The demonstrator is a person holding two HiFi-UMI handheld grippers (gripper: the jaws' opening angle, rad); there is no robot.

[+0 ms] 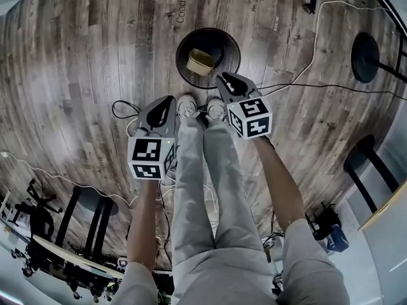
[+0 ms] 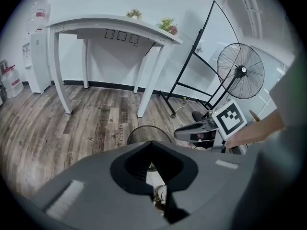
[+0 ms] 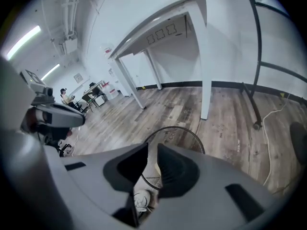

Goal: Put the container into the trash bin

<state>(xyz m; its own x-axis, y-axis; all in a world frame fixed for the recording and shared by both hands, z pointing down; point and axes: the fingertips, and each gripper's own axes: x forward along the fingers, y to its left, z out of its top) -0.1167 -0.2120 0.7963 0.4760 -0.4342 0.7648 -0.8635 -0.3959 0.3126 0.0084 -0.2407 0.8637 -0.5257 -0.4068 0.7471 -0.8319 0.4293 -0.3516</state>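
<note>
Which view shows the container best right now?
Head view: it looks straight down into the trash bin, where the tan container lies in full sight. Both gripper views catch only part of the bin's rim; its inside is hidden from them.

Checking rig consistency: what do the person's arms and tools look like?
The left tool and right tool are grey shells, dark jaws, each with a white cube of black square markers. Right jaws are closing on nothing. Bare forearms, grey trousers, white shoes.
</note>
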